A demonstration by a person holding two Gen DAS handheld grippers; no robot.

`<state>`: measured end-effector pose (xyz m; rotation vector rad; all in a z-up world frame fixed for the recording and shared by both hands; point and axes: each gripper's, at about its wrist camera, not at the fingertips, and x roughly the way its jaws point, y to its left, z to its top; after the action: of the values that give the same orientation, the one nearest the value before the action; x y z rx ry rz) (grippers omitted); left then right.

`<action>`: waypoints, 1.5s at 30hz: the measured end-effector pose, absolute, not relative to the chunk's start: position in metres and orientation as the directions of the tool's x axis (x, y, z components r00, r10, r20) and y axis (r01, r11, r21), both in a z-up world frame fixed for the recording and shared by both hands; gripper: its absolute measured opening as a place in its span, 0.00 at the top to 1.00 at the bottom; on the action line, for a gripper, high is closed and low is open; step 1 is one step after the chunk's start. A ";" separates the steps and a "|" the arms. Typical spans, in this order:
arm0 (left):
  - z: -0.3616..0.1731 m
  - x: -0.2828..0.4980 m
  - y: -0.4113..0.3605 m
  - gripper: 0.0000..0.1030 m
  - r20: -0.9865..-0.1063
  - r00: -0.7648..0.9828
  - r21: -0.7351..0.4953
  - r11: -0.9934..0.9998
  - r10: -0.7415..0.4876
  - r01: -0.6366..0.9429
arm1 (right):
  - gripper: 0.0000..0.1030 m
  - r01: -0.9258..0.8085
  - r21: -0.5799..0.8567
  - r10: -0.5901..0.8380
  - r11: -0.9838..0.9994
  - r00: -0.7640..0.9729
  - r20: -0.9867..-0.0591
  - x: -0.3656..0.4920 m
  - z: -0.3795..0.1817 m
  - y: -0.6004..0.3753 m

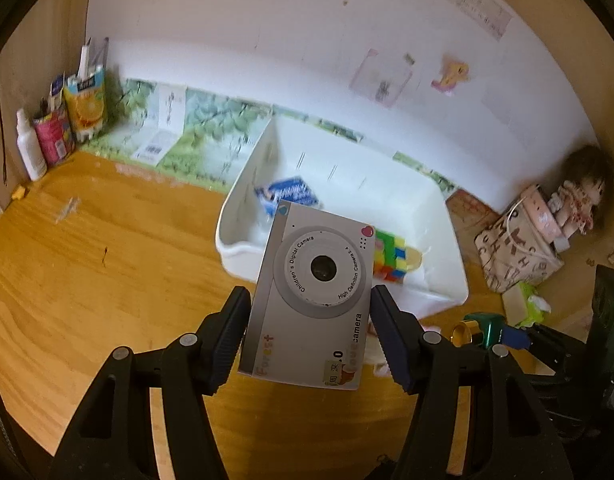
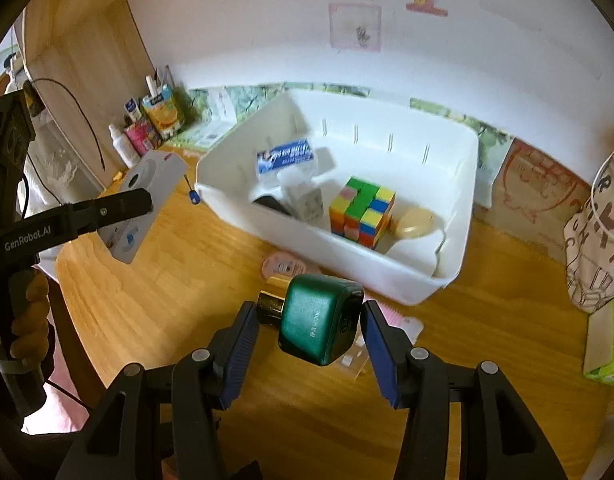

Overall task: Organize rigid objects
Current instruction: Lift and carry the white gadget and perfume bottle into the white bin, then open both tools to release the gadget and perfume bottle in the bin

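My left gripper (image 1: 309, 320) is shut on a white children's digital camera (image 1: 311, 300) and holds it above the wooden desk, just in front of the white bin (image 1: 243, 240). The camera also shows in the right wrist view (image 2: 147, 204), held left of the bin (image 2: 347, 264). My right gripper (image 2: 309, 334) holds a green block-shaped object (image 2: 319, 318) between its pads; its right side touches the right pad, a gap shows on the left. The bin holds a colour cube (image 2: 363, 212), a blue-labelled packet (image 2: 285, 156) and a tan oval object (image 2: 413, 222).
Bottles and cartons (image 1: 59, 124) stand at the desk's back left corner. A patterned bag (image 1: 515, 248) and a doll (image 1: 575, 200) sit at the right. A gold cylinder (image 2: 269, 306), a pink disc (image 2: 283, 266) and a pink card (image 2: 399, 320) lie before the bin.
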<state>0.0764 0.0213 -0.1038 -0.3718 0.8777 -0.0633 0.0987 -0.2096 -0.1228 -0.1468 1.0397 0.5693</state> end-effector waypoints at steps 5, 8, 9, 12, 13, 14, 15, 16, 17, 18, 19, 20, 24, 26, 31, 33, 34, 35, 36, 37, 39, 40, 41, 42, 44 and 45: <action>-0.093 0.087 0.021 0.37 -0.714 0.666 -0.346 0.936 -0.217 -0.066 | 0.49 -0.506 0.128 0.382 0.853 0.439 -0.814 0.106 -0.109 -0.213; -0.087 0.094 0.018 0.37 -0.698 0.678 -0.347 0.937 -0.229 -0.040 | 0.49 -0.509 0.103 0.380 0.854 0.476 -0.793 0.109 -0.101 -0.212; -0.085 0.096 0.017 0.37 -0.693 0.681 -0.350 0.936 -0.236 -0.032 | 0.49 -0.508 0.097 0.381 0.856 0.491 -0.783 0.110 -0.098 -0.212; -0.083 0.104 0.013 0.37 -0.680 0.689 -0.354 0.935 -0.252 -0.007 | 0.49 -0.507 0.070 0.378 0.859 0.537 -0.754 0.111 -0.092 -0.211; -0.083 0.107 0.011 0.37 -0.680 0.687 -0.355 0.935 -0.258 0.000 | 0.49 -0.508 0.061 0.380 0.859 0.553 -0.741 0.111 -0.090 -0.210; -0.083 0.111 0.009 0.37 -0.681 0.683 -0.354 0.935 -0.264 0.009 | 0.49 -0.508 0.053 0.380 0.859 0.565 -0.733 0.112 -0.089 -0.210; -0.083 0.114 0.007 0.37 -0.681 0.681 -0.353 0.935 -0.268 0.015 | 0.49 -0.506 0.040 0.376 0.862 0.584 -0.720 0.112 -0.088 -0.208; -0.084 0.118 0.004 0.37 -0.682 0.678 -0.353 0.935 -0.273 0.021 | 0.49 -0.500 0.031 0.371 0.866 0.598 -0.711 0.113 -0.087 -0.207; -0.084 0.119 0.003 0.37 -0.680 0.679 -0.355 0.935 -0.276 0.025 | 0.49 -0.495 0.026 0.368 0.869 0.610 -0.702 0.114 -0.087 -0.206; -0.084 0.122 0.002 0.37 -0.678 0.679 -0.357 0.934 -0.281 0.030 | 0.49 -0.491 0.023 0.369 0.871 0.621 -0.692 0.115 -0.087 -0.206; -0.084 0.125 0.000 0.37 -0.676 0.679 -0.358 0.933 -0.286 0.036 | 0.49 -0.488 0.022 0.368 0.873 0.628 -0.686 0.116 -0.088 -0.205; -0.084 0.128 -0.002 0.37 -0.673 0.680 -0.359 0.932 -0.291 0.044 | 0.49 -0.482 0.019 0.366 0.876 0.637 -0.679 0.118 -0.089 -0.205; -0.085 0.140 -0.007 0.36 -0.668 0.686 -0.346 0.937 -0.288 0.057 | 0.49 -0.462 -0.001 0.350 0.887 0.674 -0.651 0.125 -0.096 -0.204; -0.086 0.148 -0.009 0.36 -0.679 0.677 -0.339 0.939 -0.285 0.056 | 0.49 -0.460 -0.007 0.348 0.888 0.682 -0.643 0.130 -0.101 -0.204; -0.090 0.165 -0.016 0.36 -0.690 0.672 -0.312 0.948 -0.269 0.059 | 0.49 -0.468 -0.017 0.346 0.883 0.677 -0.650 0.142 -0.113 -0.203; -0.092 0.173 -0.018 0.36 -0.694 0.667 -0.312 0.948 -0.271 0.061 | 0.49 -0.466 -0.011 0.343 0.885 0.666 -0.662 0.148 -0.120 -0.202; -0.093 0.177 -0.019 0.36 -0.699 0.663 -0.309 0.949 -0.270 0.060 | 0.49 -0.462 -0.005 0.340 0.887 0.660 -0.670 0.151 -0.123 -0.203; -0.095 0.180 -0.021 0.36 -0.703 0.659 -0.306 0.950 -0.269 0.061 | 0.49 -0.459 0.001 0.340 0.888 0.657 -0.673 0.154 -0.126 -0.203; -0.097 0.184 -0.023 0.36 -0.710 0.651 -0.301 0.952 -0.267 0.061 | 0.49 -0.456 0.008 0.341 0.890 0.652 -0.677 0.156 -0.128 -0.204; -0.099 0.187 -0.024 0.36 -0.718 0.645 -0.297 0.953 -0.262 0.056 | 0.49 -0.454 0.013 0.340 0.891 0.649 -0.681 0.159 -0.131 -0.205; -0.103 0.193 -0.026 0.36 -0.730 0.633 -0.297 0.954 -0.259 0.048 | 0.51 -0.450 0.022 0.341 0.893 0.644 -0.685 0.162 -0.135 -0.207; -0.105 0.196 -0.027 0.36 -0.736 0.626 -0.297 0.954 -0.257 0.043 | 0.53 -0.449 0.023 0.342 0.893 0.647 -0.681 0.163 -0.135 -0.208; -0.107 0.198 -0.028 0.36 -0.742 0.620 -0.296 0.954 -0.255 0.039 | 0.53 -0.450 0.023 0.344 0.893 0.647 -0.680 0.164 -0.136 -0.209; -0.110 0.200 -0.029 0.36 -0.749 0.613 -0.294 0.955 -0.251 0.032 | 0.53 -0.454 0.028 0.347 0.890 0.637 -0.688 0.165 -0.138 -0.209; -0.114 0.204 -0.030 0.36 -0.763 0.600 -0.287 0.958 -0.241 0.021 | 0.53 -0.452 0.035 0.346 0.891 0.630 -0.695 0.168 -0.141 -0.210; -0.115 0.205 -0.030 0.36 -0.766 0.598 -0.285 0.959 -0.238 0.016 | 0.53 -0.450 0.040 0.348 0.892 0.627 -0.697 0.169 -0.142 -0.211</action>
<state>0.2055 -0.0304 -0.1149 -0.2598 0.9211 -0.1493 0.1688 -0.2110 -0.1424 -0.1432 0.7667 0.4593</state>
